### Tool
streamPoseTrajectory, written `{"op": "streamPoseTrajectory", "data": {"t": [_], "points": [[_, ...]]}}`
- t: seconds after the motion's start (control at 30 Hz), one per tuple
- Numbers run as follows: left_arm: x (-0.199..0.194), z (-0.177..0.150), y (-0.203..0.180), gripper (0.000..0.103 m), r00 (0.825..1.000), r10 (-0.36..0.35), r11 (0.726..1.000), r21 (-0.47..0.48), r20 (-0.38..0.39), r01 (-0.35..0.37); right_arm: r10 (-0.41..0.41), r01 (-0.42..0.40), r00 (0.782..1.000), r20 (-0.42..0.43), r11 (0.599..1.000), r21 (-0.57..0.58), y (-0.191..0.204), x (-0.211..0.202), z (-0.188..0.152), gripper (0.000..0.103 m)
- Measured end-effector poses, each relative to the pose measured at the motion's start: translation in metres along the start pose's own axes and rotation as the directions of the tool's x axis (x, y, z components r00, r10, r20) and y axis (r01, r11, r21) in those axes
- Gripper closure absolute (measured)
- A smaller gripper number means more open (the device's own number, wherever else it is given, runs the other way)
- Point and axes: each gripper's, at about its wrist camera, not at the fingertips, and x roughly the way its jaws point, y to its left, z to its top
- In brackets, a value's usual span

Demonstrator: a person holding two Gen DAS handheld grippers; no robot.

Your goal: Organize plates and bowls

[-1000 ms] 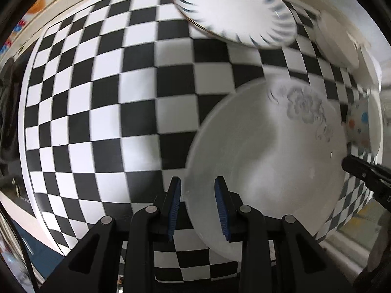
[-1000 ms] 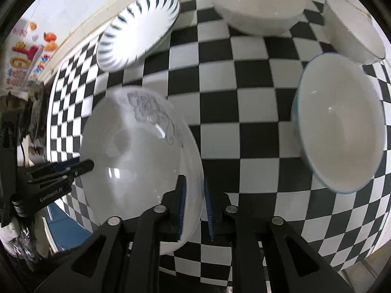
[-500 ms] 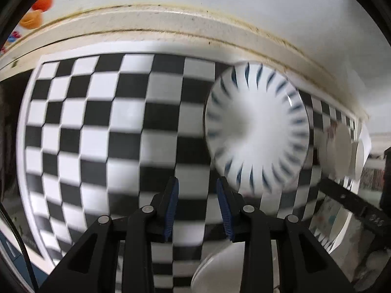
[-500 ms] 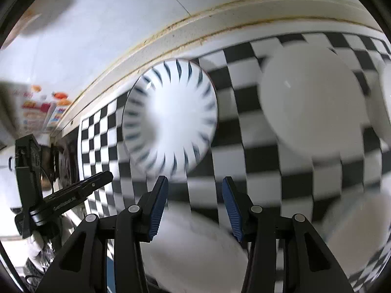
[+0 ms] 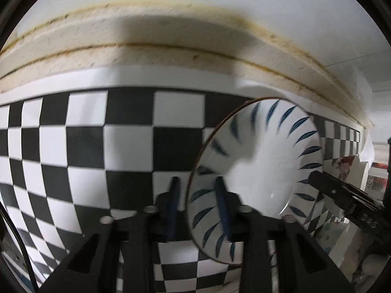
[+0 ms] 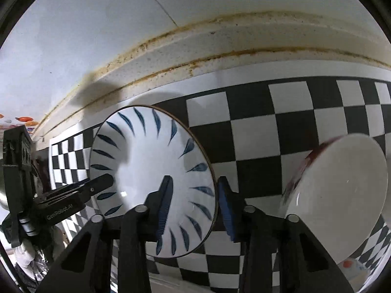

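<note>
Grippers, left (image 5: 198, 205) and right (image 6: 194, 204), both spread, straddle opposite rims of the blue-petal plate (image 6: 151, 178), seemingly ungripped.

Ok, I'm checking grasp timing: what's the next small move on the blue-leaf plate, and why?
Probably close both grippers on the rim of the blue-leaf plate. The left gripper is open with the rim between its fingers; the right gripper straddles the opposite edge, also open. Neither grips yet.
</note>
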Motion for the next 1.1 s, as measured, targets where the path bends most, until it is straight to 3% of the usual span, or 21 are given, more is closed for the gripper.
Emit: {"op": "streamPoseTrajectory", "data": {"t": [0.07,0.33,0.53,0.63,0.67,1.1], "points": [[0.0,0.0,0.0,0.083,1.0,0.007,1.0,0.002,0.01,-0.007,-0.025,0.025,1.0,-0.002,1.0,-0.016,0.001,0.002,0.001,0.079],[0.002,-0.009,-0.013,0.083,0.999,0.024,1.0,0.009,0.032,-0.025,-0.058,0.058,0.998,0.015,0.996,-0.061,0.004,0.005,0.001,0.09],[0.001,-0.032,-0.004,0.084,0.999,0.022,1.0,-0.004,0.029,-0.022,0.04,-0.041,0.998,-0.04,0.998,-0.038,0.005,0.013,-0.007,0.09],[0.002,-0.037,0.0,0.084,1.0,-0.004,1.0,-0.012,0.026,0.004,0.031,-0.034,0.995,-0.09,0.999,-0.041,0.009,0.024,-0.006,0.087],[0.003,-0.038,0.0,0.084,1.0,-0.005,1.0,-0.012,0.025,0.005,0.035,-0.041,0.993,-0.117,0.998,-0.044,0.011,0.03,-0.006,0.08],[-0.017,-0.071,-0.015,0.085,0.997,0.022,1.0,-0.02,0.078,-0.021,0.055,-0.054,0.998,0.005,0.995,-0.08,0.018,0.009,-0.036,0.09]]}}
